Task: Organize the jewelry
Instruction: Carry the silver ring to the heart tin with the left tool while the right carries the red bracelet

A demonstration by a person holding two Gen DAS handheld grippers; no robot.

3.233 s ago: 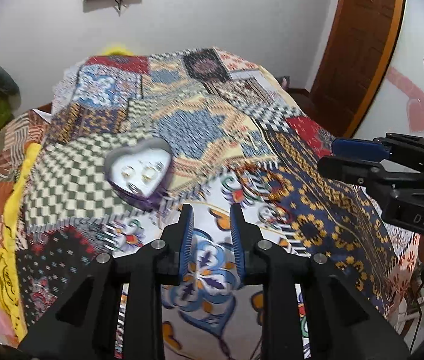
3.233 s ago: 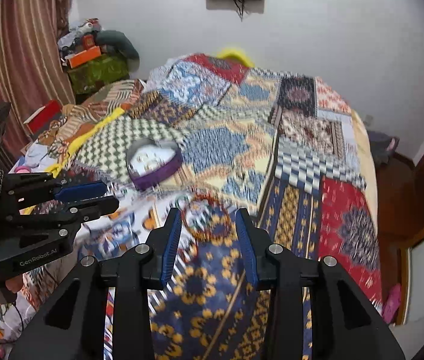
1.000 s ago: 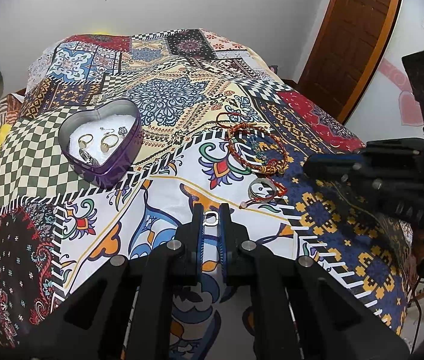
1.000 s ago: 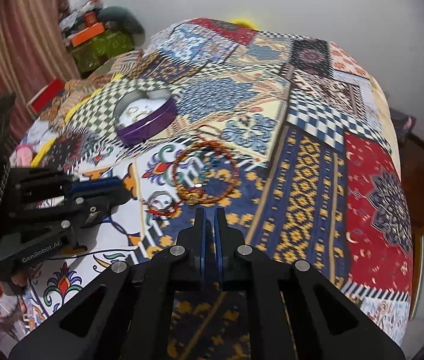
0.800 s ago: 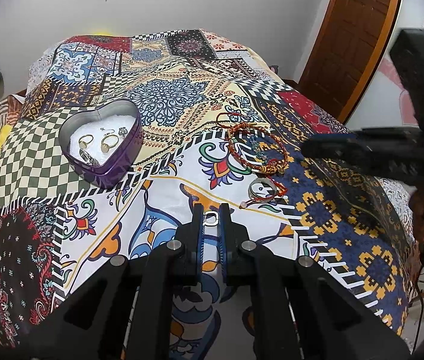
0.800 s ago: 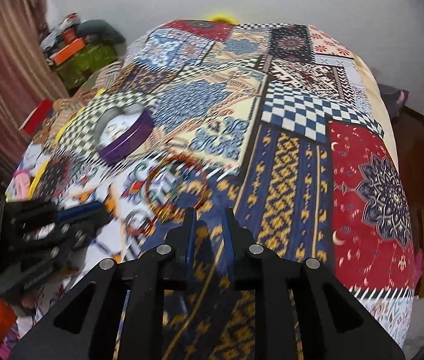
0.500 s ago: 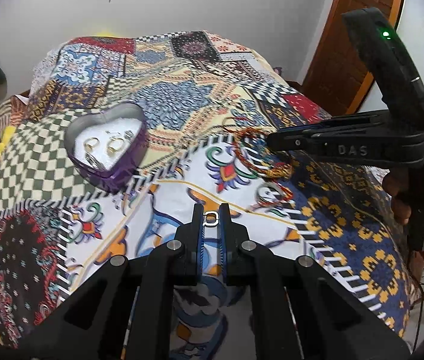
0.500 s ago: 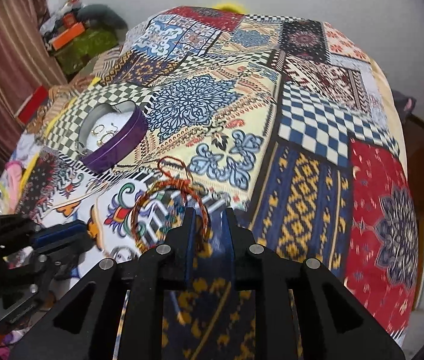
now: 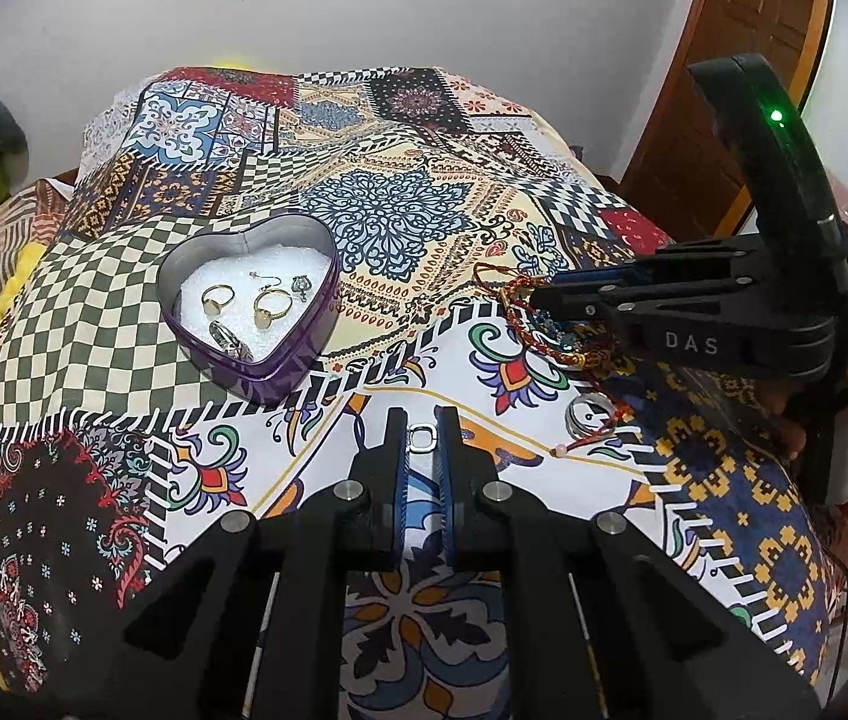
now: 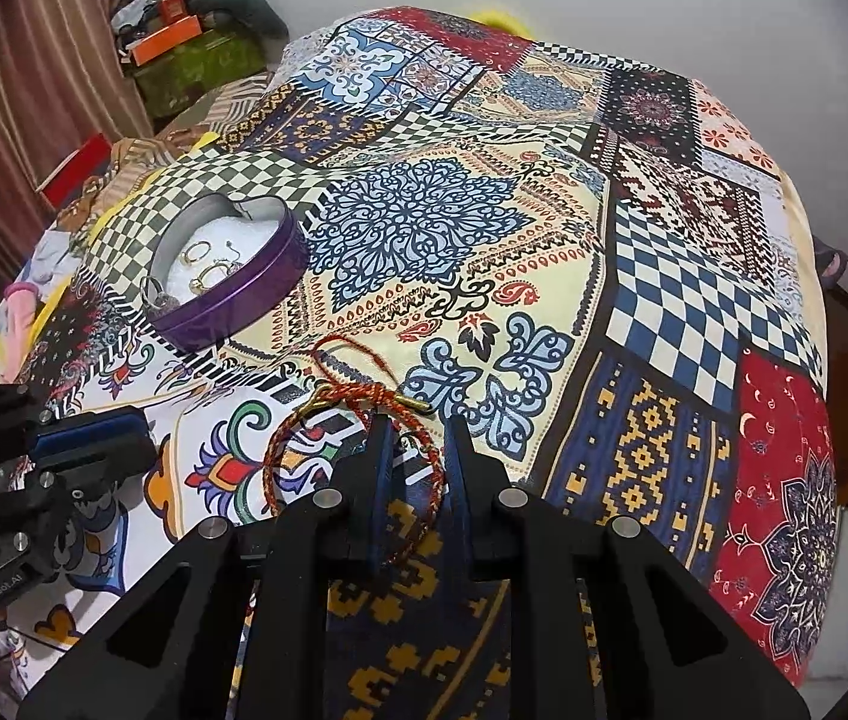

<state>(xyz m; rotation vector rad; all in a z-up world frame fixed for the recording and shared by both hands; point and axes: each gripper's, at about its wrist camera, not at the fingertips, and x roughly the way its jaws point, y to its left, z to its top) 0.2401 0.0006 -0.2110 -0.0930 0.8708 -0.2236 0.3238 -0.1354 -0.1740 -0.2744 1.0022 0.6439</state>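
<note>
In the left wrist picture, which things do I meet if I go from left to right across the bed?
Heart-shaped tin with rings inside → small silver ring held between the left gripper fingers → silver ring with red thread lying on the blanket → right gripper, its tip over the braided bracelets.

Patchwork bedspread (image 9: 400, 228) covers bed. Brown wooden door (image 9: 742, 60) at right. Striped curtain (image 10: 22, 90) at left; orange box (image 10: 166, 36) on green-covered stand.
</note>
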